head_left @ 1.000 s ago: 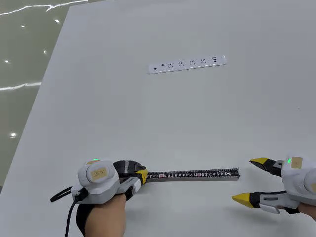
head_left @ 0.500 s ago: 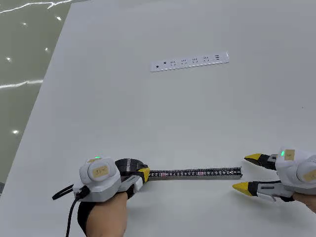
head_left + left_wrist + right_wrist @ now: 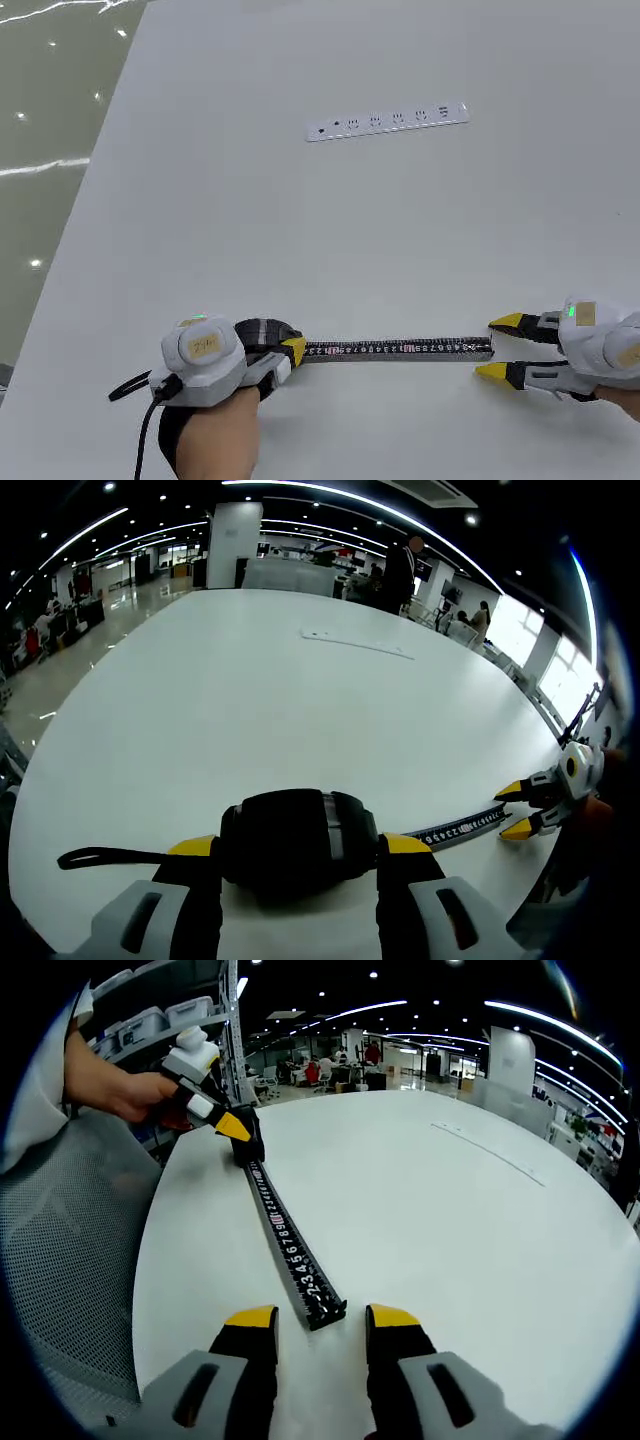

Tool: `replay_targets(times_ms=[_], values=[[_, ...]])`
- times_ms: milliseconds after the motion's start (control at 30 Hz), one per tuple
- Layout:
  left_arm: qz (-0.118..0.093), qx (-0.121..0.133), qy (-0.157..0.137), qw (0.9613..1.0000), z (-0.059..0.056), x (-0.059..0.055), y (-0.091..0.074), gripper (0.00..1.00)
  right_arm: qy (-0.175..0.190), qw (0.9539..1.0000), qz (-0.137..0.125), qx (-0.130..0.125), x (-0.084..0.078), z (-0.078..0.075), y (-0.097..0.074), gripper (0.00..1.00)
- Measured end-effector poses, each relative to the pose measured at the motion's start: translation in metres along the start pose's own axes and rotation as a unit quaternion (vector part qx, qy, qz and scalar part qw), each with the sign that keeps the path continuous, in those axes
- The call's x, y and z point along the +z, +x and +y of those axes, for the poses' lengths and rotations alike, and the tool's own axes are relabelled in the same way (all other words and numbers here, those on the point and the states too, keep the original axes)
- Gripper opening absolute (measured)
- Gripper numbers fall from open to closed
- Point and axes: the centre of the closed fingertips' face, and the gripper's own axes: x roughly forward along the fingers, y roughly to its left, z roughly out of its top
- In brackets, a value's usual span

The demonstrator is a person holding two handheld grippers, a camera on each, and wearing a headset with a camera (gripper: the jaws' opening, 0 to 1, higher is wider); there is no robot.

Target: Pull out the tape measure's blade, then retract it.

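A black tape measure case (image 3: 262, 339) (image 3: 298, 838) rests on the white table, and my left gripper (image 3: 280, 359) (image 3: 300, 847) is shut on it. Its dark blade (image 3: 400, 349) (image 3: 290, 1248) lies pulled out flat to the right, with the end hook (image 3: 488, 348) (image 3: 327, 1312) at its far end. My right gripper (image 3: 496, 348) (image 3: 312, 1318) stands open, its yellow-tipped fingers on either side of the hook, not closed on it. The left gripper also shows far off in the right gripper view, holding the case (image 3: 246, 1143).
A white power strip (image 3: 387, 120) (image 3: 357, 644) lies further back on the table. The table's left edge (image 3: 90, 170) drops to a glossy floor. A black wrist strap (image 3: 128, 388) trails from the case.
My right gripper has moved left toward the blade end and its fingers have narrowed around the hook. The left gripper and the case have stayed in place.
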Motion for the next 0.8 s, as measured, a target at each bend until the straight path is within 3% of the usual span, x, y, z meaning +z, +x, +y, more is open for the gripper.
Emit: replay_targets(times_ms=[267, 333, 367, 500, 800], values=[[0.001, -0.002, -0.001, 1.0, 0.0002, -0.0001, 0.0004, 0.6, -0.025, 0.9995, -0.013, 0.012, 0.0014, -0.0019, 0.0017, 0.28], [0.001, -0.002, -0.001, 1.0, 0.0002, -0.0002, 0.0003, 0.6, -0.058, 0.9982, -0.013, 0.011, 0.0018, -0.0036, 0.0026, 0.25], [0.001, -0.002, -0.001, 1.0, 0.0002, -0.0003, 0.0003, 0.6, -0.047, 0.9987, -0.013, 0.014, 0.0013, -0.0018, 0.0031, 0.23], [0.001, -0.001, -0.001, 1.0, 0.0, -0.0004, 0.0002, 0.6, -0.062, 0.9978, -0.016, 0.016, 0.0022, -0.0023, 0.004, 0.17], [0.001, 0.0, -0.001, 1.0, -0.0002, -0.0005, 0.0005, 0.6, -0.064, 0.9972, -0.03, 0.026, 0.0022, -0.0018, 0.0044, 0.14]])
